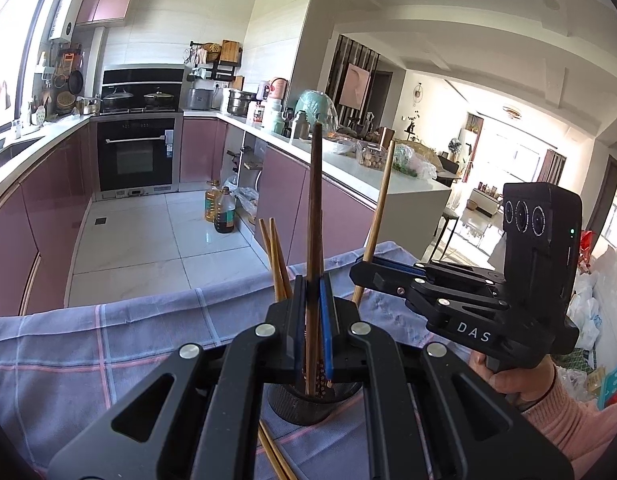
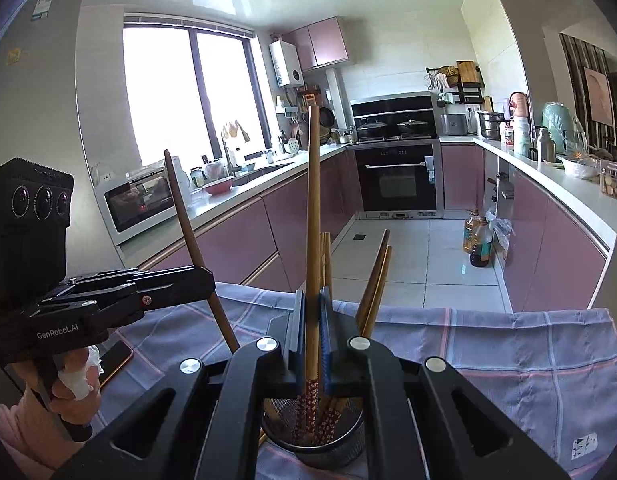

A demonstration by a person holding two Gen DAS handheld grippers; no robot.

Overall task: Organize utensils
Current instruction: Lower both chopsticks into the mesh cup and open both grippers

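Note:
A black mesh utensil holder (image 1: 298, 410) (image 2: 328, 446) stands on the plaid cloth, right under both grippers. My left gripper (image 1: 312, 286) (image 2: 209, 277) is shut on a dark brown chopstick (image 1: 316, 200) (image 2: 184, 220) that stands nearly upright, its lower end reaching into the holder. From the right, my right gripper (image 1: 363, 267) (image 2: 312, 296) is shut on a lighter chopstick (image 1: 382, 208) (image 2: 313, 200) with a red patterned end, also dipping into the holder. Several other chopsticks (image 1: 277, 260) (image 2: 375, 280) lean inside it.
Loose chopsticks (image 1: 273, 456) lie on the lavender plaid cloth (image 1: 108, 340) (image 2: 488, 344) near the holder. A phone (image 2: 117, 355) rests on the cloth by the left hand. Beyond the table edge are the kitchen floor, oil bottles (image 1: 220, 210) and pink cabinets.

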